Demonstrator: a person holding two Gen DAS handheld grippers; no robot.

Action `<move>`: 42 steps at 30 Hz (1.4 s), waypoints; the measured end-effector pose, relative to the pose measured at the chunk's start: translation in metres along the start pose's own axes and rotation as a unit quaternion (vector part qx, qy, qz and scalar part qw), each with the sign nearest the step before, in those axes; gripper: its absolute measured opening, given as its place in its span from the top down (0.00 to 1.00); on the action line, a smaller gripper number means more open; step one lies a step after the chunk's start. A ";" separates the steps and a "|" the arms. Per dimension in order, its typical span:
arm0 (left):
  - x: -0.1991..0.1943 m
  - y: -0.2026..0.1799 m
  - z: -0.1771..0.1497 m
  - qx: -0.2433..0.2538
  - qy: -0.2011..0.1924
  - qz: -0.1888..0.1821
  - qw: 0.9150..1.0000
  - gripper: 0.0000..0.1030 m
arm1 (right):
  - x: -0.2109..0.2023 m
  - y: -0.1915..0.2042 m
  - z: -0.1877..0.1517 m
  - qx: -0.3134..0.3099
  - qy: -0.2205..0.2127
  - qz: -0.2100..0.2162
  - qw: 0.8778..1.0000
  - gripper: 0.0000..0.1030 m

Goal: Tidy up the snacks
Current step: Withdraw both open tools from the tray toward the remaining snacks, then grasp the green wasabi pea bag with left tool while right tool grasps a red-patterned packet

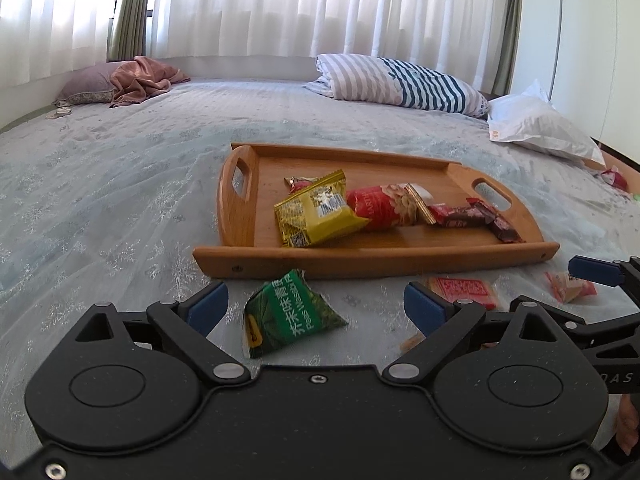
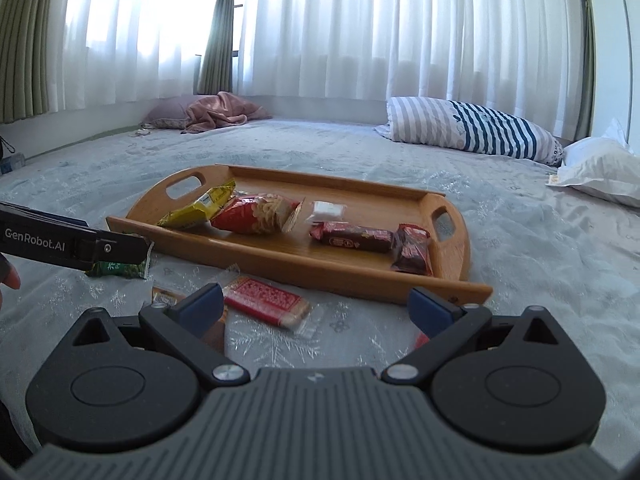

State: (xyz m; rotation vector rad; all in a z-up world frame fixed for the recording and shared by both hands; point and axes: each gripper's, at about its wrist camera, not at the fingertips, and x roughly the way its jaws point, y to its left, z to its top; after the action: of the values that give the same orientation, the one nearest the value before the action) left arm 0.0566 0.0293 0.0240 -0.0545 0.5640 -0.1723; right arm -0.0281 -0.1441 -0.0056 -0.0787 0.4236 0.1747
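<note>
A wooden tray point(image 1: 240, 216) point(image 2: 280, 258) lies on the bed and holds a yellow packet point(image 1: 316, 210) point(image 2: 196, 208), a red packet point(image 1: 384, 208) point(image 2: 256, 214), dark brown bars point(image 1: 480, 216) point(image 2: 356, 236) and a small white packet point(image 2: 328, 210). In front of the tray a green wasabi-pea packet point(image 1: 288, 314) point(image 2: 116, 268) lies between the fingers of my open left gripper point(image 1: 316, 310). A red wafer packet point(image 2: 266, 302) point(image 1: 464, 292) lies between the fingers of my open right gripper point(image 2: 316, 306). A small orange-red packet point(image 1: 572, 286) sits further right.
The bedspread point(image 1: 100, 200) stretches wide to the left. A striped pillow point(image 1: 404, 82) and a white pillow point(image 1: 540, 124) lie at the back right, a pink blanket point(image 1: 140, 80) at the back left. A hand point(image 2: 8, 280) shows at the left edge.
</note>
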 end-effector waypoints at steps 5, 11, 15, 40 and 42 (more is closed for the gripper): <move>-0.001 0.004 -0.007 -0.008 0.004 0.004 1.000 0.08 | -0.009 0.001 -0.008 0.011 -0.002 -0.005 1.000 0.00; 0.000 0.009 -0.014 -0.015 0.007 0.015 1.000 0.08 | -0.016 0.004 -0.018 0.017 -0.001 -0.002 1.000 0.00; 0.000 0.009 -0.017 -0.012 0.006 0.019 1.000 0.08 | -0.019 0.008 -0.022 0.011 0.005 -0.001 1.000 0.00; 0.026 0.000 -0.015 -0.004 0.022 0.039 0.999 0.44 | -0.032 0.013 -0.052 0.063 -0.010 -0.014 0.998 0.12; 0.025 -0.001 -0.016 -0.008 0.021 0.039 0.999 0.44 | -0.033 0.012 -0.052 0.069 -0.011 -0.010 0.997 0.19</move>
State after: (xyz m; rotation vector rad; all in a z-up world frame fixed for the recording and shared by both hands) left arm 0.0685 0.0243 -0.0024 -0.0434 0.6078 -0.0926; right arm -0.0807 -0.1428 -0.0397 0.0550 0.4119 0.1253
